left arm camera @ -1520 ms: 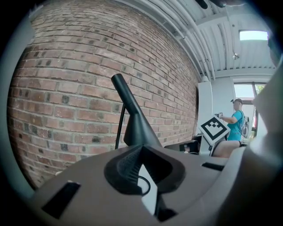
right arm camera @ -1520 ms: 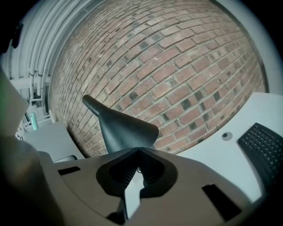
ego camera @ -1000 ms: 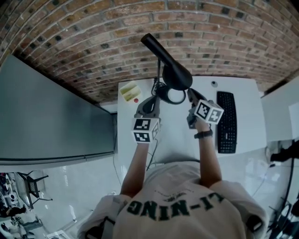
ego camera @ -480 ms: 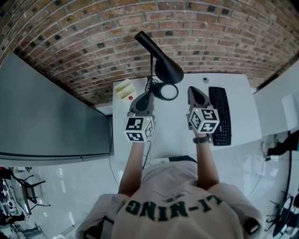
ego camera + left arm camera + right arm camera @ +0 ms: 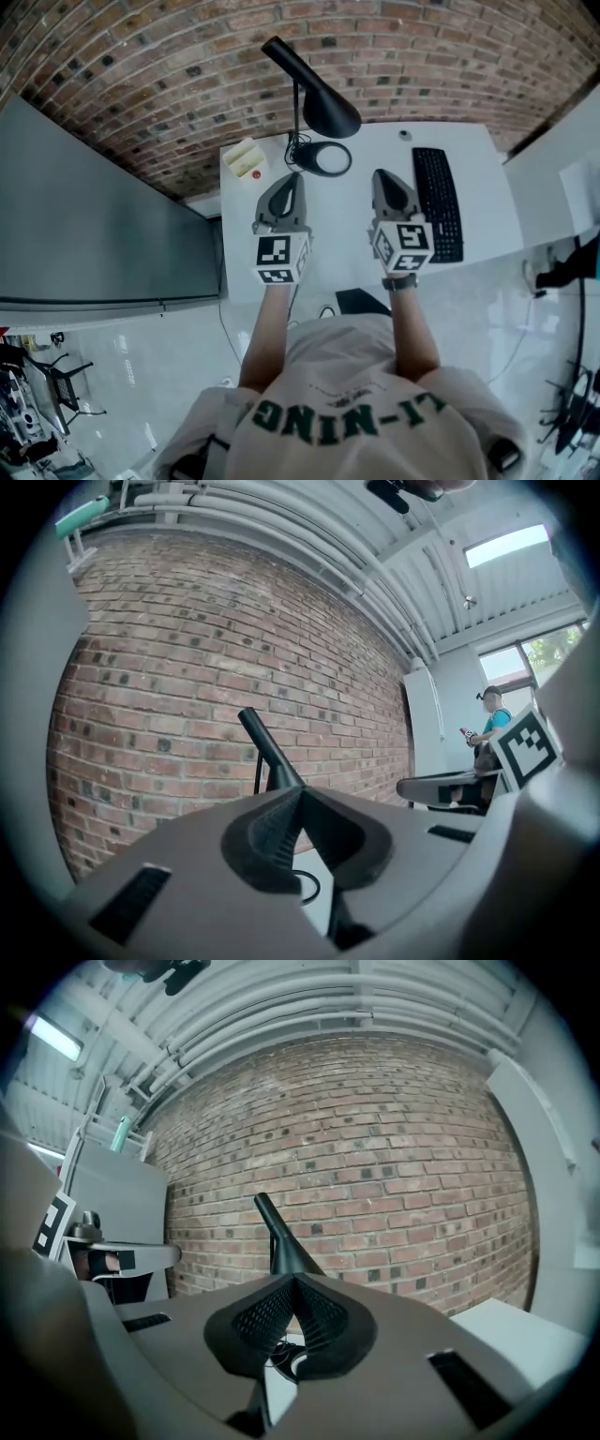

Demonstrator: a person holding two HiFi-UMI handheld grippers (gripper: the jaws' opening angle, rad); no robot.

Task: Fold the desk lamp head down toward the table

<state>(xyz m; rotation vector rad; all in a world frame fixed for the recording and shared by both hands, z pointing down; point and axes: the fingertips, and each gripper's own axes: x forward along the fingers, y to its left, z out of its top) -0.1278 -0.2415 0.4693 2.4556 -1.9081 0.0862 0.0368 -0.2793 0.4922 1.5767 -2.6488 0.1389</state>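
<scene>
The black desk lamp (image 5: 322, 106) stands at the back of the white table (image 5: 342, 253), against the brick wall. Its cone head tilts down over its round base (image 5: 324, 159), and the thin tail of the head sticks up to the left. My left gripper (image 5: 292, 179) is shut and empty, short of the base on its near left. My right gripper (image 5: 379, 177) is also shut and empty, to the near right of the base. Neither touches the lamp. Over the closed left gripper (image 5: 300, 794) and the closed right gripper (image 5: 295, 1279), the lamp (image 5: 268, 752) (image 5: 281, 1237) shows ahead.
A black keyboard (image 5: 436, 214) lies on the table's right side. A yellow notepad (image 5: 245, 157) sits at the back left corner, a small knob (image 5: 405, 135) at the back. A grey panel (image 5: 94, 225) stands left of the table. A dark object (image 5: 361, 302) lies at the front edge.
Both grippers have drawn back from the lamp toward the person and risen. The right one, earlier close by the lamp head, now stands apart from it and has rolled.
</scene>
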